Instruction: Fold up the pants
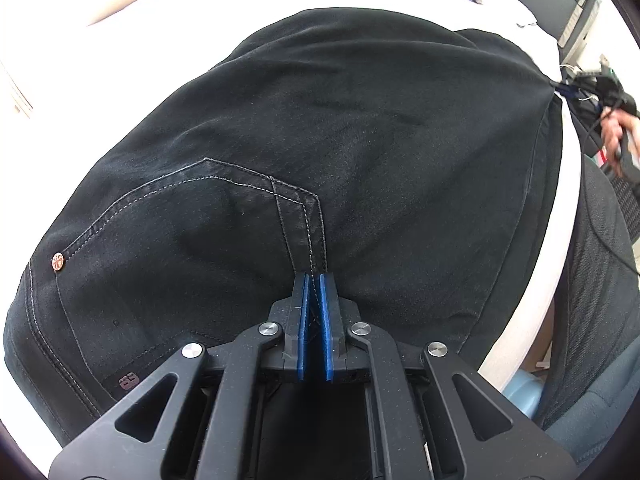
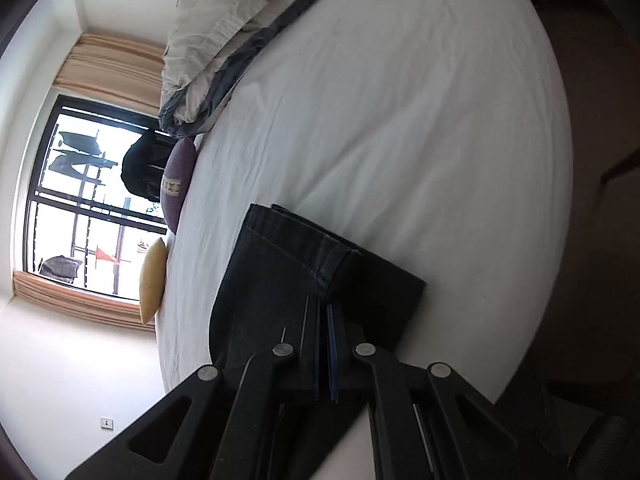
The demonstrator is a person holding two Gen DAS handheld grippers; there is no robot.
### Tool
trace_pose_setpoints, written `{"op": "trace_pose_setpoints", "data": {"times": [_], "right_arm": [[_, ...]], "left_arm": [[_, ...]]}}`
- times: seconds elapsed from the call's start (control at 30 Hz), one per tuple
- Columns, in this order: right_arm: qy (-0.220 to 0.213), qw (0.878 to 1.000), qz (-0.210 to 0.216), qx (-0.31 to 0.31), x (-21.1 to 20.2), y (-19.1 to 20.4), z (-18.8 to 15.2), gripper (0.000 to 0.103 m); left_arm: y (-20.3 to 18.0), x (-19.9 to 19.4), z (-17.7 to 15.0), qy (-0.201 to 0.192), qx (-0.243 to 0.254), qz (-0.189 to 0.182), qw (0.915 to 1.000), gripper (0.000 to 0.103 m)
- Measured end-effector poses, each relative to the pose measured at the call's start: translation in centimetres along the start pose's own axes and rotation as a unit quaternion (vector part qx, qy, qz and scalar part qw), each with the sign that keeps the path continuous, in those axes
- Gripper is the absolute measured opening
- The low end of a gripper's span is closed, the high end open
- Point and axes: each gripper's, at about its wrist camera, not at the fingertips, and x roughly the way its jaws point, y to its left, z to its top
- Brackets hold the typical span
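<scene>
Now both claws, the left claw [image 1: 315, 280] and right claw [image 2: 323, 308], pinch the black pants [image 1: 320, 128] on the white bed [image 2: 400, 120].

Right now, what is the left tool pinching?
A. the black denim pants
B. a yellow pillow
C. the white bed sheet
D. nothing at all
A: the left tool has its blue pads closed on a stitched seam of the black denim pants, which lie on the white bed sheet.
</scene>
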Motion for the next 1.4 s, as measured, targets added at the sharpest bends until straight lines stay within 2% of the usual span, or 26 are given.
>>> {"op": "trace_pose_setpoints", "data": {"times": [0.37, 0.57, 0.7, 0.77, 0.83, 0.87, 0.9, 0.93, 1.0, 1.07, 1.1, 1.2, 1.27, 1.33, 1.37, 1.4], "right_arm": [[-0.043, 0.999, 0.013, -0.006, -2.7, 1.5, 0.6, 0.004], [-0.04, 0.999, -0.017, 0.022, -2.4, -0.5, 0.2, 0.004], [-0.019, 0.999, -0.043, 0.028, -1.5, -1.9, 0.2, 0.005], [-0.041, 0.995, -0.091, 0.007, -2.7, -1.1, 0.3, 0.02], [-0.082, 0.988, -0.126, -0.021, -4.6, 0.3, 0.8, 0.044], [-0.093, 0.987, -0.13, -0.034, -5.5, 1.1, 1.0, 0.046], [-0.093, 0.987, -0.116, -0.057, -6.0, 2.3, 1.0, 0.046], [-0.075, 0.989, -0.091, -0.085, -5.9, 3.9, 0.7, 0.046], [-0.003, 0.99, -0.025, -0.142, -4.5, 7.5, -1.2, 0.046], [0.084, 0.976, 0.04, -0.198, -2.1, 10.9, -5.2, 0.046], [0.132, 0.965, 0.071, -0.215, -0.6, 12.2, -7.5, 0.045], [0.228, 0.94, 0.118, -0.226, 3.5, 13.6, -13.5, 0.045], [0.282, 0.926, 0.11, -0.225, 6.5, 13.0, -16.2, 0.045], [0.289, 0.929, 0.037, -0.229, 8.6, 11.1, -16.9, 0.044], [0.281, 0.937, 0.026, -0.207, 8.8, 9.5, -16.3, 0.019], [0.264, 0.948, 0.009, -0.175, 8.6, 8.1, -14.9, 0.0]], "left_arm": [[-1.4, -0.9, 0.7, -0.007, -0.005, 0.024, 0.9997, 0.006], [-1.7, -1.4, 1.1, -0.008, -0.001, 0.021, 0.9997, 0.006], [-1.6, -1.8, 0.8, -0.014, 0.001, 0.021, 0.9997, 0.006], [-1.5, -2.0, 0.7, -0.015, 0.002, 0.021, 0.9997, 0.006], [-1.3, -2.0, 0.6, -0.016, 0.003, 0.017, 0.9997, 0.006], [-1.2, -2.0, 0.5, -0.015, 0.002, 0.015, 0.9998, 0.006], [-1.1, -2.1, 0.5, -0.015, 0.001, 0.013, 0.9998, 0.006], [-0.9, -2.0, 0.6, -0.014, 0.0, 0.012, 0.9998, 0.006], [-1.0, -2.2, 0.8, -0.015, 0.001, 0.013, 0.9998, 0.006], [-1.2, -2.2, 1.2, -0.019, 0.002, 0.009, 0.9998, 0.006], [-1.2, -2.2, 1.3, -0.021, 0.001, 0.008, 0.9997, 0.006], [-1.4, -2.5, 1.9, -0.03, -0.004, 0.004, 0.9995, 0.006], [-1.5, -2.6, 2.2, -0.033, -0.005, 0.001, 0.9994, 0.006], [-1.4, -2.2, 2.2, -0.027, -0.002, 0.001, 0.9996, 0.006], [-1.3, -2.1, 2.1, -0.026, -0.001, 0.001, 0.9997, 0.006], [-1.1, -2.2, 1.9, -0.028, -0.002, -0.001, 0.9996, 0.006]]}}
